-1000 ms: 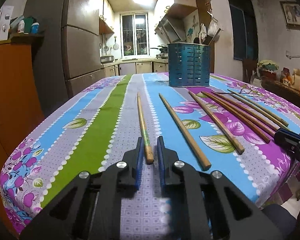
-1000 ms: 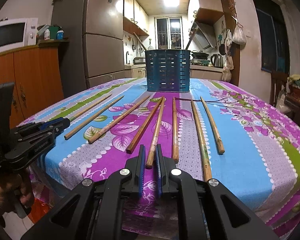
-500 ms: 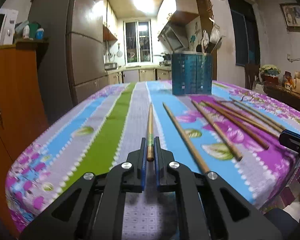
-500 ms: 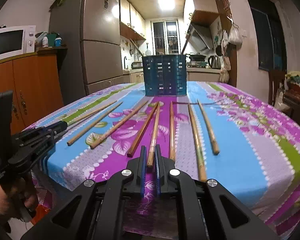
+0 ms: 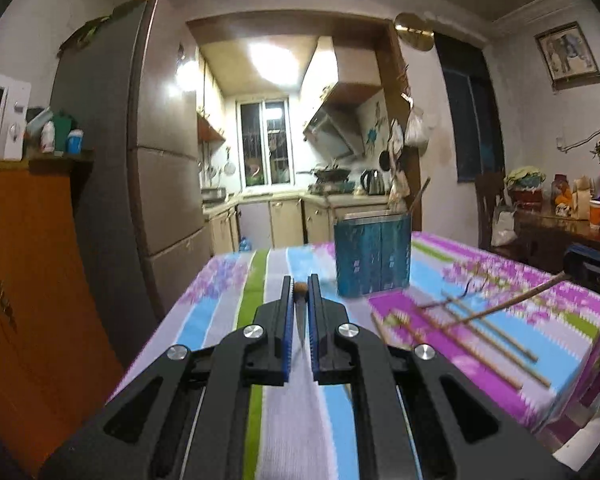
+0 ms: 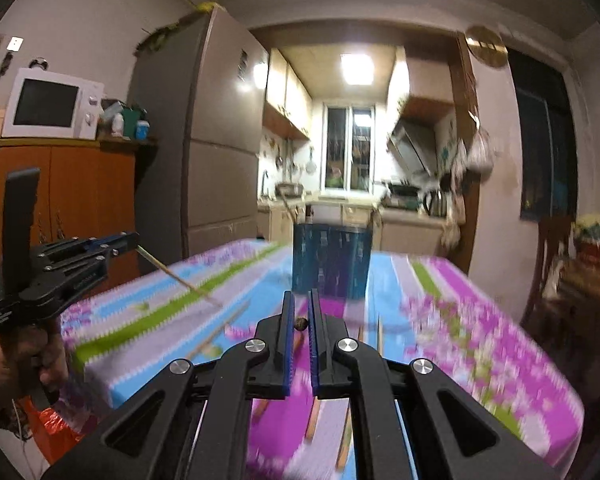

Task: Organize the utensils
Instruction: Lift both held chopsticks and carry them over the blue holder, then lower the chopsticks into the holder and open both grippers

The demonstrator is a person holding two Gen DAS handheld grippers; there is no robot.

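On the table [image 5: 228,280] lies a bright striped cloth with purple flowers. Near its far end stands a blue holder [image 5: 373,254] with slots in its side, and one stick pokes up out of it.

Each hand holds a gripper, and each gripper pinches one chopstick. Both are lifted off the table. The left gripper [image 5: 300,292] is clamped tight on its chopstick [image 5: 300,289], and only the round brown end shows between the blue pads. From the right camera, this same stick slants down toward the cloth. The right gripper [image 6: 301,322] is clamped on its own chopstick [image 6: 300,323] the same way. From the left camera, that stick hangs slanted above the purple stripe.

More chopsticks [image 5: 488,336] lie flat on the cloth, in front of the holder. They look blurry.
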